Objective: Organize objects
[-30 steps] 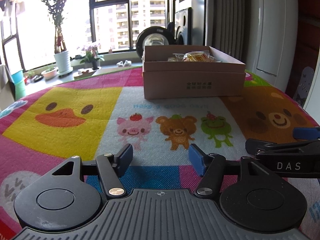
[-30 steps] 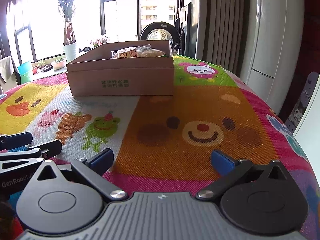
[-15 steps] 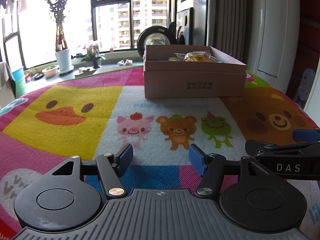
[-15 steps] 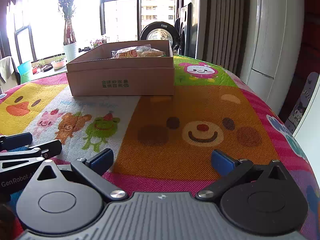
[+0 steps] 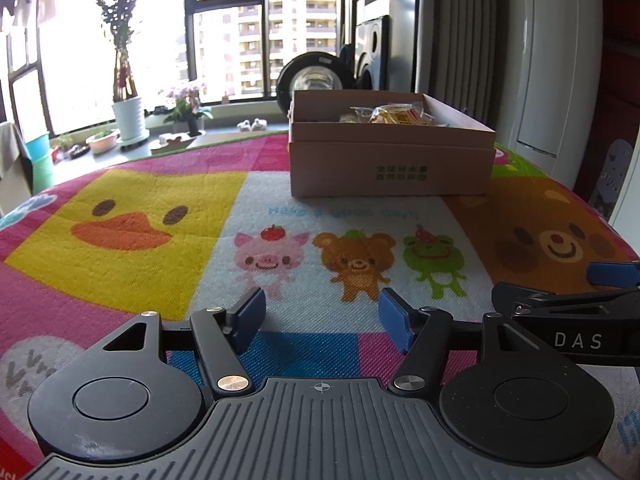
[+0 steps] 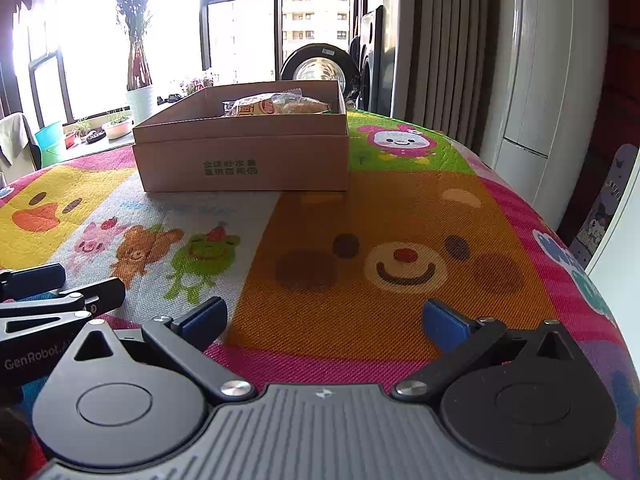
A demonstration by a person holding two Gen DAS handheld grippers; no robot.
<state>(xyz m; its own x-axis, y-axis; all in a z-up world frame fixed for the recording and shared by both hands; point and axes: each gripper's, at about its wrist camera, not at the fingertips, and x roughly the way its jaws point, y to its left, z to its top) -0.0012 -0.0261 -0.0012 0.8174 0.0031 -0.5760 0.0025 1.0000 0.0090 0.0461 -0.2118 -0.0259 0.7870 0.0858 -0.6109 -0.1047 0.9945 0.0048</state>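
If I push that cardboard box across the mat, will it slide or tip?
The box is low and wide, so it probably slides rather than tips. The woven mat may drag it. Holding only wrapped snacks, it is likely light.

Bare cloth (image 5: 224,208) lies ahead; only the cardboard box (image 5: 390,168) blocks the far side.

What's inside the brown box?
Wrapped snack packets poke above the rim of the cardboard box. Its walls hide anything lying lower down.
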